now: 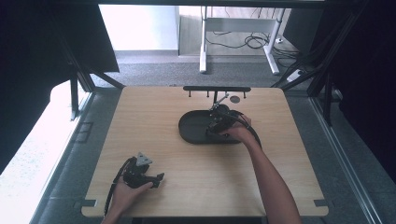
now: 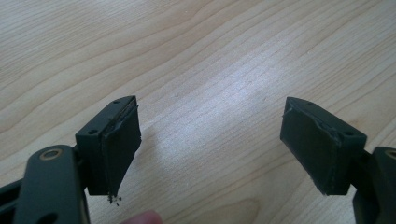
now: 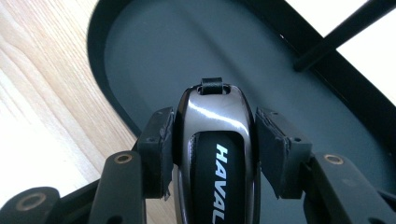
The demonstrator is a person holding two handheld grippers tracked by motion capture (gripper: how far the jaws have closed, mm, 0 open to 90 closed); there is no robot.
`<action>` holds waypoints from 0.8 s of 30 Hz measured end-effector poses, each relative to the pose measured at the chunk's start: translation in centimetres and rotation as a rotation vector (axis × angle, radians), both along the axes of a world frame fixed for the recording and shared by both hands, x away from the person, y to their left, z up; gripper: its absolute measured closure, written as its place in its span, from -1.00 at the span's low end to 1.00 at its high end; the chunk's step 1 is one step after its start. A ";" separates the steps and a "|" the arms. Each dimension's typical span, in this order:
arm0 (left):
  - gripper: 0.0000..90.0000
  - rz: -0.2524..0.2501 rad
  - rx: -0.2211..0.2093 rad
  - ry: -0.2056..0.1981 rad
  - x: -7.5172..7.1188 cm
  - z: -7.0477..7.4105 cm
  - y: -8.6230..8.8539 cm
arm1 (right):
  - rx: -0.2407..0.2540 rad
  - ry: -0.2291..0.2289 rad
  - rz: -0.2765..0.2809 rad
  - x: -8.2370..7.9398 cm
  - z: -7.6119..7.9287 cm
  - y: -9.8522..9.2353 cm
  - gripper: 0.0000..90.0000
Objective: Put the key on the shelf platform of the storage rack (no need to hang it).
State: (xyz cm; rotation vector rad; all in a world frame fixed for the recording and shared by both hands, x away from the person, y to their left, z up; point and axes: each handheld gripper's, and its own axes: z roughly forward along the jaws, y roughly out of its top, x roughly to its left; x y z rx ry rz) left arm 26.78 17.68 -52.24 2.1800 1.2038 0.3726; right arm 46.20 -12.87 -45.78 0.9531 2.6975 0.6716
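A glossy black car key fob [image 3: 212, 154] with white HAVAL lettering sits between the jaws of my right gripper [image 3: 212, 140], which is shut on it just above the dark oval tray [image 3: 154, 51]. In the high view the right gripper [image 1: 219, 122] hangs over the tray [image 1: 194, 128] at mid table. My left gripper [image 2: 210, 144] is open over bare wood, nothing between its pads [image 2: 119, 144]. In the high view it [image 1: 159, 179] rests near the front left of the table, held by a hand.
A black rack with small hooks [image 1: 217, 89] stands at the table's far edge behind the tray, with a round dark disc [image 1: 235, 99] near it. The wooden table [image 1: 154, 116] has open room on the left and front.
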 end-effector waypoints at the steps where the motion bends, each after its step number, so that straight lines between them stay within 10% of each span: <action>1: -0.55 -0.001 0.001 0.000 0.0 0.0 0.0 | -0.002 0.001 -0.002 0.0 -0.1 -0.1 0.11; 24: -0.55 -0.003 0.004 0.005 0.0 -0.1 -0.1 | -0.060 0.023 -0.036 0.7 -2.0 -2.0 0.11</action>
